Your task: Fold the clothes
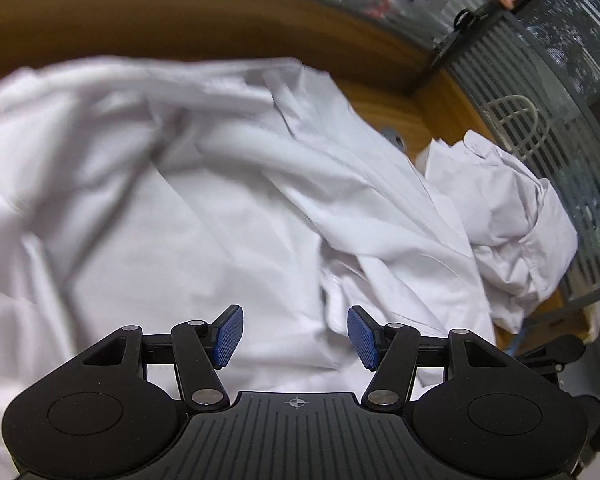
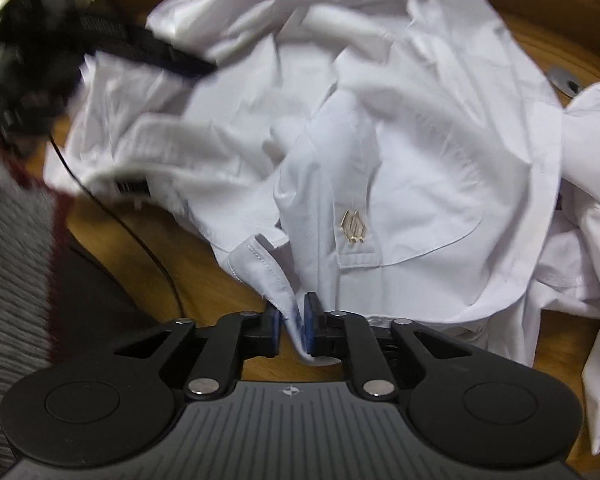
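Observation:
A white shirt (image 2: pixel 380 128) lies crumpled on a wooden table (image 2: pixel 140 236); its chest pocket carries a small gold emblem (image 2: pixel 353 227). My right gripper (image 2: pixel 291 326) is shut on a stitched edge of that shirt at the table's near side. In the left wrist view the same white shirt (image 1: pixel 160 208) fills most of the frame, blurred. My left gripper (image 1: pixel 295 334) hangs open just above the cloth, its blue pads (image 1: pixel 230 334) apart with nothing between them. The other gripper (image 2: pixel 112 46) shows as a black blur at the upper left of the right wrist view.
A second bunched white garment (image 1: pixel 512 216) lies at the right, near a grey slatted basket (image 1: pixel 540 128). The wooden table (image 1: pixel 180 32) shows beyond the shirt. A thin black cable (image 2: pixel 140 240) crosses the table, and a grey knitted sleeve (image 2: pixel 12 260) sits at the left.

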Motion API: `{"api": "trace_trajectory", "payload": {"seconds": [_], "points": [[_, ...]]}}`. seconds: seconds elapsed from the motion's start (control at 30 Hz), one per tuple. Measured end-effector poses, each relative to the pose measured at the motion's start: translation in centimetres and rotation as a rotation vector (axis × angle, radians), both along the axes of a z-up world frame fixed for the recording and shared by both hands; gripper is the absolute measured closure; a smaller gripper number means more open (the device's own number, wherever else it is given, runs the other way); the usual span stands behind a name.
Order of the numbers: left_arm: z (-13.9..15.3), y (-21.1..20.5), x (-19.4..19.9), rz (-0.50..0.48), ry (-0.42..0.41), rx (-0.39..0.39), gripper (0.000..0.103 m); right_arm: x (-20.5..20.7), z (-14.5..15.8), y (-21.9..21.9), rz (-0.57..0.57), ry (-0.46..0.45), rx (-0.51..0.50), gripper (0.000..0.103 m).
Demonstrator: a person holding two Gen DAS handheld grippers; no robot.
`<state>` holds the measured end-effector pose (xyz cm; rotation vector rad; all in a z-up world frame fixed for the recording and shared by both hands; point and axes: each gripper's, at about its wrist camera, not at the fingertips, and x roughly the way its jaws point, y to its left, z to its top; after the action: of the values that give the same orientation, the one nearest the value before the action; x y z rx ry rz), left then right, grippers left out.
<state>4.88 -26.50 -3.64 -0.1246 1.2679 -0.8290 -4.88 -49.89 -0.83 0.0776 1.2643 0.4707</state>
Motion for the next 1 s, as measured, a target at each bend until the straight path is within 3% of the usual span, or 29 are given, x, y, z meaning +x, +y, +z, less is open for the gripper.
{"api": "trace_trajectory", "payload": {"seconds": [0.1,0.3,0.4,0.43,0.57,0.77,1.0], "points": [[-1.6,-1.4,0.0,0.014,0.085,-0.015,0.043,-0.3,1.5,-1.2,-0.072,-0.027,0.049,0.081],[-3.6,-3.3,0.1,0.059,0.18,-0.043,0.043,-1.9,3.0,-3.1,-0.224,-0.075,0.137,0.07],[-4.6,-3.9,0.3,0.092,0.241,-0.059,0.043,-3.4,3.2,-4.0,-0.321,-0.1,0.169,0.05],[-4.9,-4.0,0.4,0.105,0.266,-0.063,0.043,-3.9,3.2,-4.5,-0.36,-0.11,0.183,0.048],[-5.8,-4.1,0.6,0.145,0.329,-0.061,0.043,-6.2,2.8,-7.2,-0.575,-0.115,0.307,0.048],[-6.7,-4.1,0.6,0.216,0.393,-0.088,0.043,-9.3,0.1,-9.3,-0.914,-0.109,0.391,0.043],[-7.5,-5.3,0.1,0.276,0.448,-0.065,0.043,-9.7,-3.5,-8.8,-1.07,-0.049,0.47,0.043]]}}
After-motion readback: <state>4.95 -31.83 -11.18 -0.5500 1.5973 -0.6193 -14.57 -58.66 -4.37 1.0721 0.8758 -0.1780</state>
